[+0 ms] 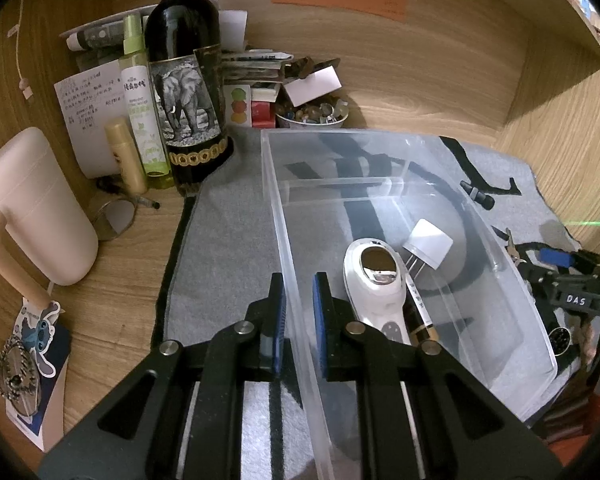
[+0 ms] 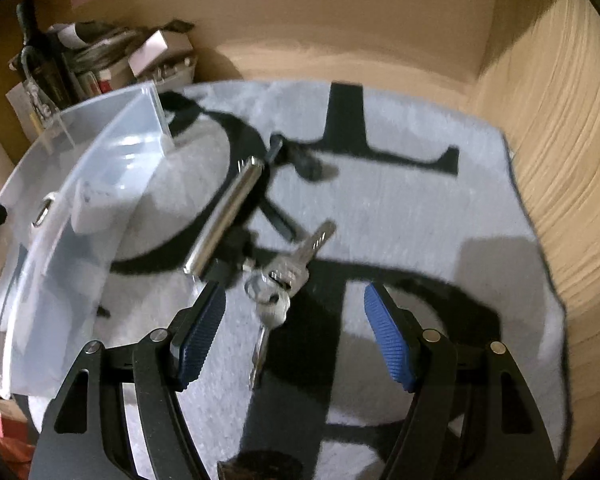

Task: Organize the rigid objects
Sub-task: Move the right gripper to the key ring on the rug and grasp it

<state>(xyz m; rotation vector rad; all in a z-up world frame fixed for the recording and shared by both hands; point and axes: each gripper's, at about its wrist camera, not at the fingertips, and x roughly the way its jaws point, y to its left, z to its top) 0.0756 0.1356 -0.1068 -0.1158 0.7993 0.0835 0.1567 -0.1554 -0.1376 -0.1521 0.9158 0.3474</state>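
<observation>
The left gripper (image 1: 299, 300) has its blue-padded fingers (image 1: 321, 312) drawn narrow and clamped on the near-left wall of the clear rectangular plastic bin (image 1: 278, 216), one pad outside the wall and one inside; within the bin, just beside the inner finger, lies a white handheld device with a shiny oval window (image 1: 376, 280), beside it a slim dark pen-like stick with a gold band (image 1: 420, 316), and beyond those a small white plug adapter with metal prongs (image 1: 428, 245); the bin sits on a grey fabric mat with black markings (image 1: 228, 248); left of the mat stand a dark wine bottle with an elephant label (image 1: 186, 92), a pale green spray bottle (image 1: 142, 96) and a cream-coloured jug with a handle (image 1: 36, 208), all on the wooden desk (image 1: 440, 92).

The right gripper (image 2: 296, 332) holds its blue ribbed fingers (image 2: 392, 344) wide apart with nothing pressed between them, hovering above the mat; a bunch of silver keys on a ring (image 2: 284, 280) lies on the mat just ahead of the fingers, nearer the left pad, and whether that pad touches it cannot be told through the blur; just beyond the keys a shiny metal cylinder (image 2: 228, 216) lies slantwise on the mat, near the bin's right wall but outside it; a small dark object past the cylinder is too blurred to make out.
</observation>
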